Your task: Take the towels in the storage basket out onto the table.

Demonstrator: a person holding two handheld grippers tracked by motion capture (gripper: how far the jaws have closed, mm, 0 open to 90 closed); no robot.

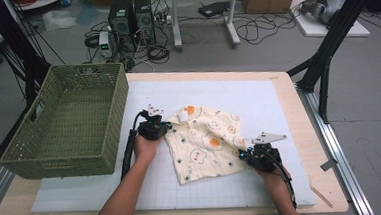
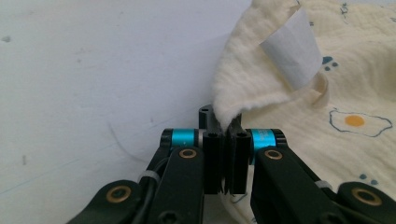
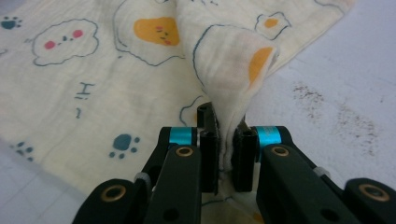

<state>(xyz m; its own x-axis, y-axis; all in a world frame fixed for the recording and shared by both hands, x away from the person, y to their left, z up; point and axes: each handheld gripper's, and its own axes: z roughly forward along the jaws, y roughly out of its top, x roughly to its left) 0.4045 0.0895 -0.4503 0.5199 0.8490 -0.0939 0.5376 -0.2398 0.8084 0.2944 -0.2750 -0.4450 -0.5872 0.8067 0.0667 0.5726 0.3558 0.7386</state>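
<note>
Fingers [image 2: 212, 158] of the left gripper [image 2: 227, 140] pinch a bunched edge of a cream cloth [image 1: 205, 141], jaws nearly together w/ fabric squeezed between them. Right gripper [image 3: 227, 140] does the same at another edge: its fingers [image 3: 209, 161] clamp a raised fold printed w/ a fried-egg motif.

Cloth, patterned w/ eggs, clouds and paw prints, lies rumpled near the centre of a white gridded mat [image 1: 278, 107], roughly between the two hands. In the high view the left gripper [image 1: 165, 127] grips the cloth's upper-left edge, the right gripper [image 1: 246, 151] its lower-right edge. A white label [image 2: 294, 49] stands up from the hem just beyond the left gripper's jaws; in the high view the label [image 1: 183, 116] sits at the cloth's top-left corner.

Person's forearms enter from the bottom of the high view, left hand [image 1: 145, 146] and right hand [image 1: 273, 175] each wrapped round a gripper body.

Green woven basket [image 1: 64, 125] stands at the mat's left end, near the left gripper but apart from the cloth. Mat covers a wooden table [image 1: 298, 101]; beyond it, cables and computer towers [image 1: 132, 21] on the floor.
</note>
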